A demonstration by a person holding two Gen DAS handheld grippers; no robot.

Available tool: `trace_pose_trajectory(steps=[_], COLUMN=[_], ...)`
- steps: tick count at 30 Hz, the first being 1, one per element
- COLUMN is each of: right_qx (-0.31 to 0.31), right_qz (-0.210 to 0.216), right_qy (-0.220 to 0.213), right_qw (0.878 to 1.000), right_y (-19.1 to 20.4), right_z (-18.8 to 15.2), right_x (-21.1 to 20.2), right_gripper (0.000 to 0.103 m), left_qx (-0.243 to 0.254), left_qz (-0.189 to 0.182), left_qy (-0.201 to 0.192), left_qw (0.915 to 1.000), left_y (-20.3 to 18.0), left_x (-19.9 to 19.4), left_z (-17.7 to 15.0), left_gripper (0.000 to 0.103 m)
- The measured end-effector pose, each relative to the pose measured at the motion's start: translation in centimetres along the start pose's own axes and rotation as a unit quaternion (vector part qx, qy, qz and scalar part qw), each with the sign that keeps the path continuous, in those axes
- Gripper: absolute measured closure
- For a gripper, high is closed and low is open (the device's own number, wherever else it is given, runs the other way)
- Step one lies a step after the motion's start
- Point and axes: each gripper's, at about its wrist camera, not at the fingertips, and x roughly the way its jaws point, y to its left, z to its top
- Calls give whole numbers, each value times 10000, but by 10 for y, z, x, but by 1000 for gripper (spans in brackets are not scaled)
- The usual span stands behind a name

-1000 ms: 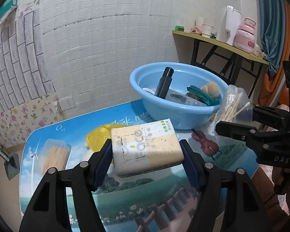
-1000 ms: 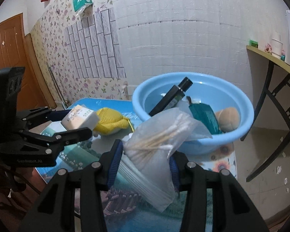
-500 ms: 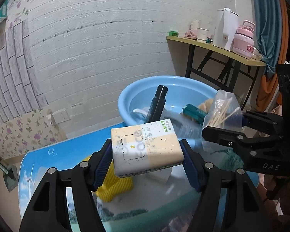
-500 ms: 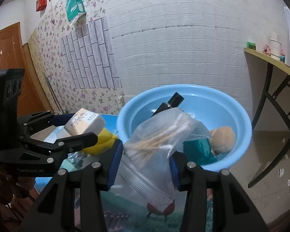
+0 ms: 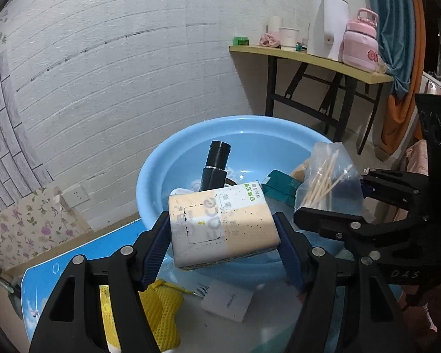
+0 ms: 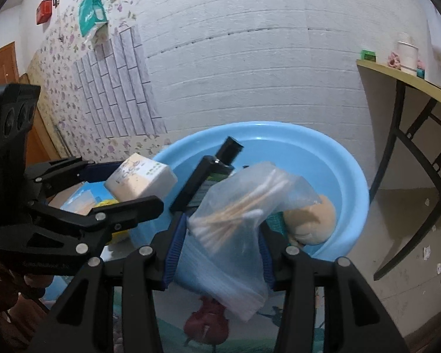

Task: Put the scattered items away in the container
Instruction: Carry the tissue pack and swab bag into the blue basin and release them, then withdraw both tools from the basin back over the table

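Observation:
My left gripper point(image 5: 223, 229) is shut on a cream tissue pack point(image 5: 220, 223) and holds it over the near rim of the blue basin point(image 5: 161, 161). My right gripper point(image 6: 217, 229) is shut on a clear bag of cotton swabs point(image 6: 238, 211), held over the basin's near rim point(image 6: 352, 176). The basin holds a black tube point(image 5: 216, 161), a teal packet point(image 5: 279, 185) and a tan plush point(image 6: 314, 220). The tissue pack also shows in the right wrist view point(image 6: 141, 176), the swab bag in the left wrist view point(image 5: 326, 182).
A yellow mesh item point(image 5: 161, 309) and a small white box point(image 5: 227, 300) lie on the blue picture table point(image 5: 82, 259) in front of the basin. A side table point(image 5: 308, 58) with a kettle and pink bottle stands at the right by the wall.
Both grippers have moved forward and up toward the basin with their loads. The basin now sits right under and behind both held items.

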Motion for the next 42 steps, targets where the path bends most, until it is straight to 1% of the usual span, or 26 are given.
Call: trace_pose_trajectory(steps=[2,4,7,10,18,22,29,34,36,42], right_qx=[37,25,10,27,-23,-143,-130,-288,-415,-602], right_qz=[-3,-69,-145,-192,-232,-348,-490,-636,-710,-779], right_qy=[-13,12,9,28,159,165,149,172,170,188], right_qw=[10000,10000,9999,9998,9996,9992,9986,9974,9965,9950], right_y=[-2,-3,-4,-3,5,12,21,32,40,56], right_z=[1,1,1,2,0,-4,-9,-13,-16,-23], right_x=[1,3,5,5,1,-3,-13,-19,-21,-25], right_gripper=[56,55,53,48,42,41,40,35,33,29], left_qx=[-9,-61,-124,-122,-188,-333,-651,-844,-934,-1053], left_qz=[-1,-5,-50,-35,24,83,174,256,262,314], left_qy=[75,142,162,144,118,99,67,29,-16,-58], left_qw=[10000,9999,9998,9998,9998,9994,9977,9961,9953,9939], left_y=[1,3,5,5,9,18,35,47,51,61], left_x=[3,5,4,1,-14,-26,-44,-56,-62,-72], left_z=[-1,-3,-5,-8,-19,-29,-50,-65,-70,-83], left_gripper=[33,23,19,18,18,18,18,15,13,12])
